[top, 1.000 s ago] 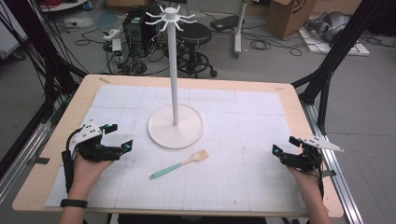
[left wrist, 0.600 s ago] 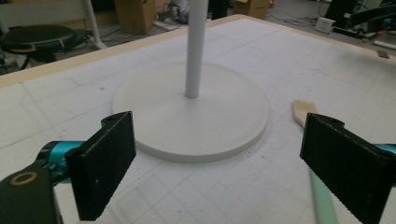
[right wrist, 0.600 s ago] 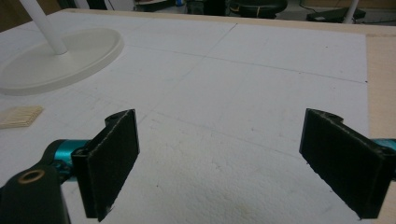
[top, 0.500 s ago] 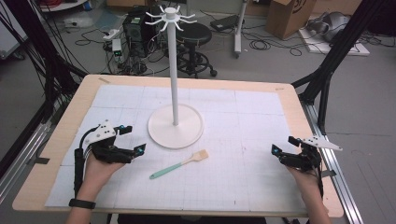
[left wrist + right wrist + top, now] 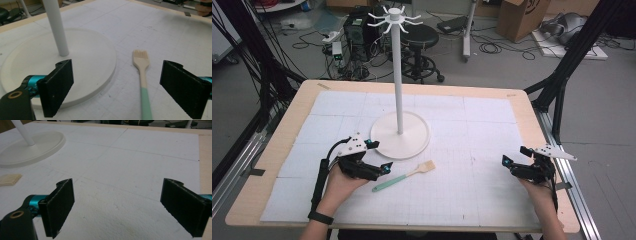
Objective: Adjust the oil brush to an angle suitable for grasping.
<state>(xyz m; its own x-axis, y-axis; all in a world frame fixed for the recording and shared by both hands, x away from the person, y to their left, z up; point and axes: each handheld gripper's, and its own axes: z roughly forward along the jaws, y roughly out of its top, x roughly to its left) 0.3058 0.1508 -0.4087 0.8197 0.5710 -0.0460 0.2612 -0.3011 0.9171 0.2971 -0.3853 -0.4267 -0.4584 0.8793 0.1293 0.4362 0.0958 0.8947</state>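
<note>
A basting brush with a mint-green handle and pale bristles lies on the white mat in front of the white stand's round base. My left gripper is open just left of the brush handle, close to the base rim. In the left gripper view the brush lies between the wide-apart jaws, nearer the right one, and the stand's pole rises at upper left. My right gripper is open near the table's right edge, with bare mat between its jaws.
The stand's tall pole ends in a crown of hooks. The wooden table edge runs close to my right gripper. In the right gripper view the base and the brush bristles are at far left.
My left gripper has moved right and slightly forward, from the table's left side to beside the brush handle. The right gripper has stayed in place.
</note>
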